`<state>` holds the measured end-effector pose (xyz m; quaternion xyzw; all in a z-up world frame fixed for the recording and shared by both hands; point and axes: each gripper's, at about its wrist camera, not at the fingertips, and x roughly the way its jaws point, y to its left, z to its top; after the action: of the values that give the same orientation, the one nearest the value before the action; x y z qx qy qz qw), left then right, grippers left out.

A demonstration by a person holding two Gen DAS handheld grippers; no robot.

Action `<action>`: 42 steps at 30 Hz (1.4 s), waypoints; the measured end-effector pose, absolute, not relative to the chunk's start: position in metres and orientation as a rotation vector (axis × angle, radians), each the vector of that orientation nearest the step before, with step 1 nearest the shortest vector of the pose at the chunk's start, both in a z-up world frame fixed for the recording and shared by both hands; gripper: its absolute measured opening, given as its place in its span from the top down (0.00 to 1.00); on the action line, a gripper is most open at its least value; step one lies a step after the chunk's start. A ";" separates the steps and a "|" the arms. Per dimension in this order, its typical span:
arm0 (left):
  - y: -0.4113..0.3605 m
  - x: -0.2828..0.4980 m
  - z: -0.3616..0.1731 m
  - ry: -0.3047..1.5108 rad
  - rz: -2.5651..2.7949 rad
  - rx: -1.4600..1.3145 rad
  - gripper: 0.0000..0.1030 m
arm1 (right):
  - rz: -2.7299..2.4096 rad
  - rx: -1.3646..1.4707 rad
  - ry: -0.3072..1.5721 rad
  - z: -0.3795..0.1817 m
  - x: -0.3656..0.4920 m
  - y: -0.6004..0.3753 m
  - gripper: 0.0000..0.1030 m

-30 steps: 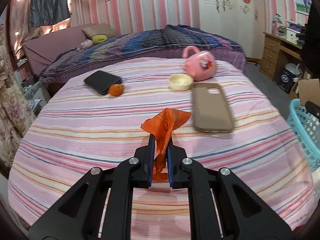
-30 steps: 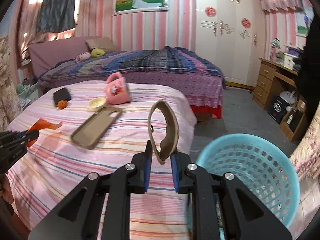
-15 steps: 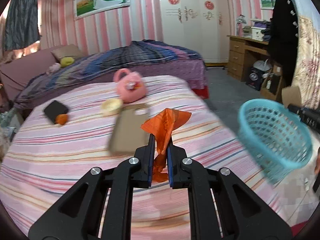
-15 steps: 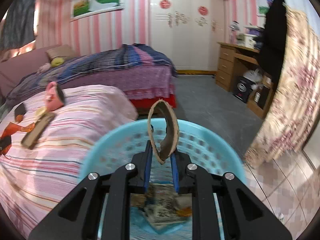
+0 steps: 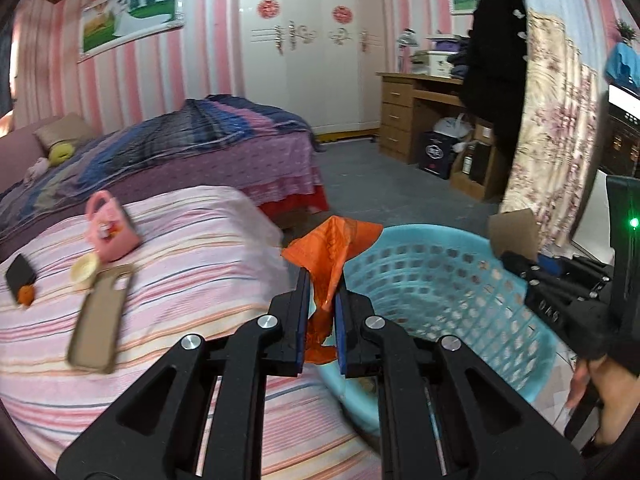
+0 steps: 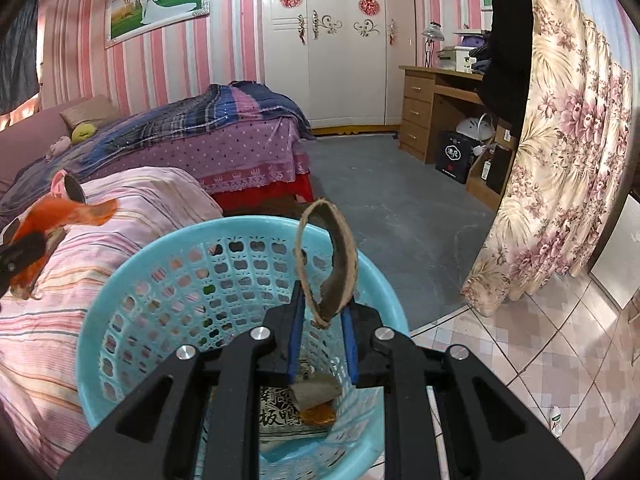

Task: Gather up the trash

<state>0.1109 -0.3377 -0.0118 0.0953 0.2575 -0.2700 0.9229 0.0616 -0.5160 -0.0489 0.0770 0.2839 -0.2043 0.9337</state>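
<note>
My right gripper (image 6: 322,332), jaws parted around a loose cardboard ring (image 6: 326,264), hangs directly over the blue basket (image 6: 120,276), which already holds paper scraps (image 6: 296,408). My left gripper (image 5: 320,312) pinches an orange wrapper (image 5: 332,248) just short of the basket's bed-side rim.

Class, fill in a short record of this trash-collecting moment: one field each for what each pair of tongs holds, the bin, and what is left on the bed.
left tongs: shut on orange wrapper
right tongs: opened, cardboard ring loose between them, over the basket
bin: blue basket, trash already inside
on bed: pink bag, phone case, small bowl
</note>
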 end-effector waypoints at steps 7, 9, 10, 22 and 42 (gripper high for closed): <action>-0.375 0.120 -0.027 0.564 -0.598 0.234 0.81 | -0.415 0.168 0.581 -0.051 0.063 -0.517 0.83; -0.380 0.123 -0.031 0.580 -0.599 0.245 0.65 | -0.414 0.169 0.581 -0.051 0.064 -0.516 0.82; -0.379 0.124 -0.032 0.582 -0.595 0.244 0.53 | -0.412 0.170 0.583 -0.051 0.065 -0.517 0.82; -0.328 0.148 -0.030 0.578 -0.459 0.198 0.13 | -0.415 0.155 0.589 -0.050 0.069 -0.512 0.82; -0.195 0.163 -0.006 0.535 -0.211 0.197 0.06 | -0.433 0.082 0.568 -0.038 0.096 -0.454 0.09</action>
<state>0.1628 -0.1949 -0.0061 0.0971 0.2635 -0.1040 0.9541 0.0964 -0.4544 -0.0383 0.0401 0.2777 -0.2117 0.9362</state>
